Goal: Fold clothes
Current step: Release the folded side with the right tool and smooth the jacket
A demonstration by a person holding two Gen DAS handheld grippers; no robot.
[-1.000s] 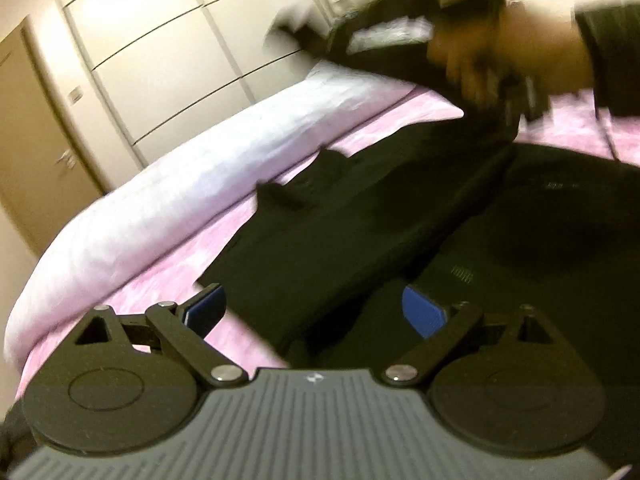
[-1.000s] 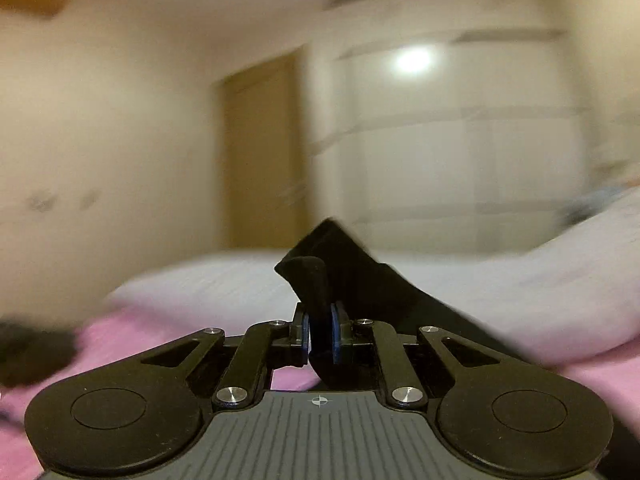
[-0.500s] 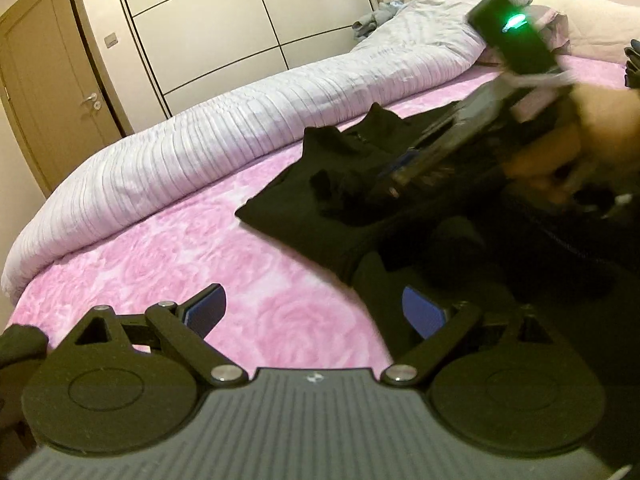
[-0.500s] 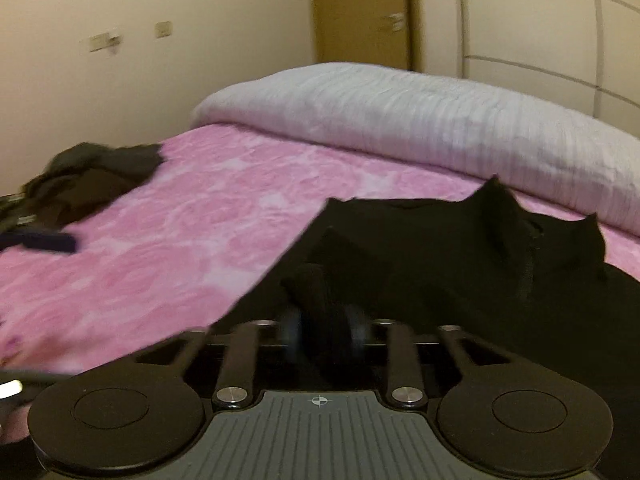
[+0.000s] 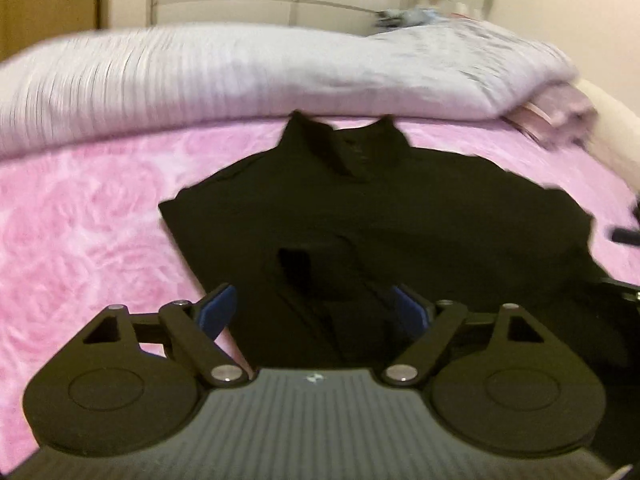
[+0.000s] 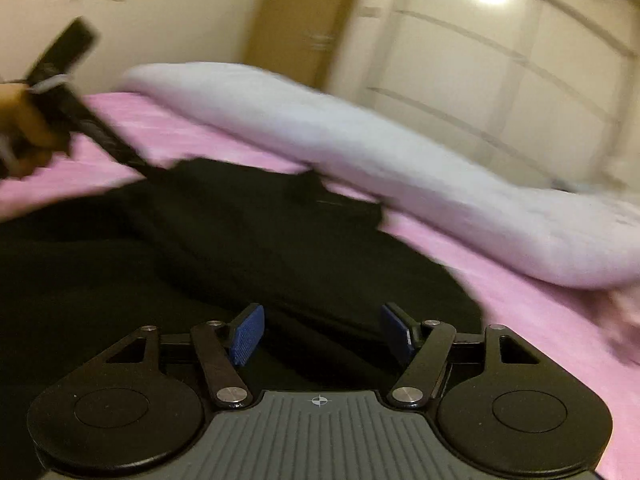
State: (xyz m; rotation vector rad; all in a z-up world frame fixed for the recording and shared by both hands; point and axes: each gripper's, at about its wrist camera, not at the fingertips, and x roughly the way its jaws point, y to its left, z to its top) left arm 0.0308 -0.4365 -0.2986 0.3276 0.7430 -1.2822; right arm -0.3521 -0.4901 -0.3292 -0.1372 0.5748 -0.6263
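Observation:
A black collared shirt point(image 5: 400, 208) lies spread on the pink bedspread point(image 5: 80, 220), its collar toward the rolled duvet. My left gripper point(image 5: 314, 304) hovers over the shirt's near part. Its jaws are closing but still wide, with fabric below them and nothing pressed between the blue pads point(image 5: 218, 308). In the right wrist view the same shirt point(image 6: 260, 248) fills the middle. My right gripper point(image 6: 322, 330) is over it with jaws opening and nothing held between them. At the upper left of that view a hand point(image 6: 24, 128) holds the left gripper's body, blurred.
A long pale lilac duvet roll point(image 5: 240, 72) runs along the far side of the bed, also visible in the right wrist view point(image 6: 400, 168). Crumpled clothes point(image 5: 408, 16) lie on its far end. A wardrobe point(image 6: 500, 60) and a wooden door point(image 6: 296, 20) stand behind.
My right gripper was shut on a fold of black fabric a second ago; it has let go and its jaws have parted. The left view has swung round to face the shirt's collar.

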